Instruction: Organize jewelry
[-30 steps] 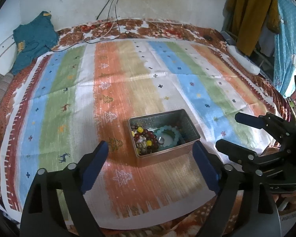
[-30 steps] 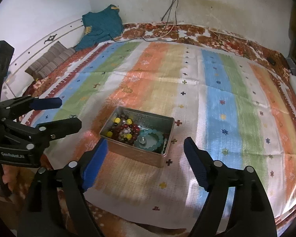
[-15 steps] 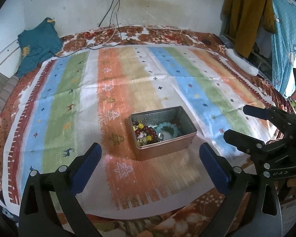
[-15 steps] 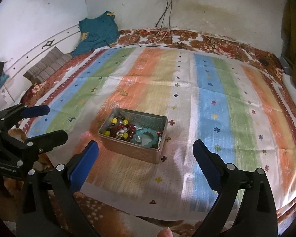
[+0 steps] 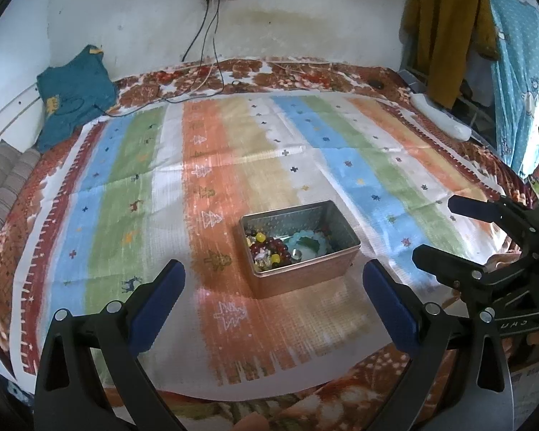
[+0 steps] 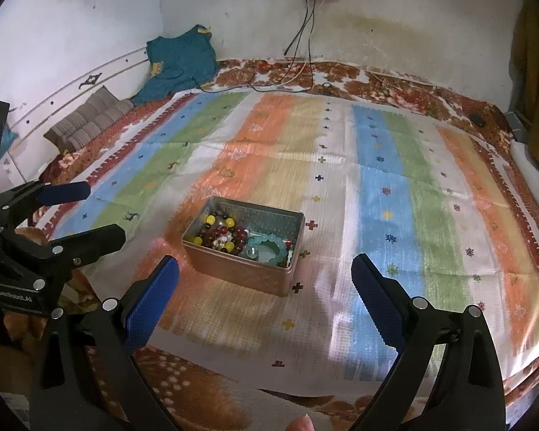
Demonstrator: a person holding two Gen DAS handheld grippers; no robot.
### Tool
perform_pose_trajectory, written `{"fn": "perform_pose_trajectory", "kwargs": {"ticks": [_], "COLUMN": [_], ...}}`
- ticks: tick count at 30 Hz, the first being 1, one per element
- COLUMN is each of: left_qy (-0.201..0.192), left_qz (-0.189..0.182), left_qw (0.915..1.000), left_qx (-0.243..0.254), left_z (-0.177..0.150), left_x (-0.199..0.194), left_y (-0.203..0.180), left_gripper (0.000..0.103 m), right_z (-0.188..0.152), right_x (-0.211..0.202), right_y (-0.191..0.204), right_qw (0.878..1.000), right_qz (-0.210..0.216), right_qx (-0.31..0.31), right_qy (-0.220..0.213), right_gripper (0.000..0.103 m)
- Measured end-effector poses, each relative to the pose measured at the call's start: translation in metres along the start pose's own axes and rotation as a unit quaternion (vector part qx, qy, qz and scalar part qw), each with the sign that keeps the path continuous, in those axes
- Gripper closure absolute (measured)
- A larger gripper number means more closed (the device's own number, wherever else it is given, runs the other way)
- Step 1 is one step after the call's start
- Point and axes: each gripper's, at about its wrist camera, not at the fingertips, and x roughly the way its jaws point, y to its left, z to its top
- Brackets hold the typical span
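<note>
Bed with a brown floral cover (image 5: 305, 75) fills both views, white wall behind it; one striped mat (image 5: 233, 165) lies on top, its near edge just under and behind both tools, far edge short of the wall, brown border showing on all sides; mat bare and flat ahead of and to both sides of the tools, plenty of room; clutter only at the margins: one teal garment (image 5: 73, 97) far ahead-left in the corner, striped cushions (image 6: 90, 118) along the left wall, two cables (image 5: 204, 54) running down from a wall socket onto the far edge, hanging clothes (image 5: 449, 28) and a white object (image 5: 438, 116) far ahead-right; one metal tin (image 5: 305, 269), lid off, sits on the mat just ahead of both tools, slightly right of the left gripper (image 5: 273, 287) centreline, slightly left of the right gripper (image 6: 266, 283) centreline, touching neither; inside: one dark red-and-yellow bead bracelet (image 6: 222, 235) on the left, one turquoise bead bracelet (image 6: 271, 249) on the right, a small clear bead between them, further pieces too tangled to count; both tools side by side and well apart, jaws just opened to full width, nothing between the blue pads (image 5: 158, 298); a fingertip shows at the bottom edge of the right view.
</note>
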Motion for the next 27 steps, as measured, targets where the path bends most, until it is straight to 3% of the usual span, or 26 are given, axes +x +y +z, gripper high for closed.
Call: {"fn": "perform_pose_trajectory", "kwargs": {"ticks": [12, 27], "left_qy": [-0.025, -0.03], "left_qz": [-0.005, -0.013], "left_qw": [0.9995, 0.9994], "left_qx": [0.018, 0.004], "left_z": [-0.002, -0.002], "left_x": [-0.007, -0.01], "left_y": [-0.01, -0.004], "left_gripper": [0.006, 0.006], "right_z": [-0.004, -0.005], "right_x": [-0.009, -0.016], "right_y": [0.003, -0.001], "right_qw": [1.0, 1.0], "right_qz": [-0.004, -0.002], "right_qx": [-0.002, 0.015], "right_qy": [-0.018, -0.027], "right_gripper": [0.006, 0.006]}}
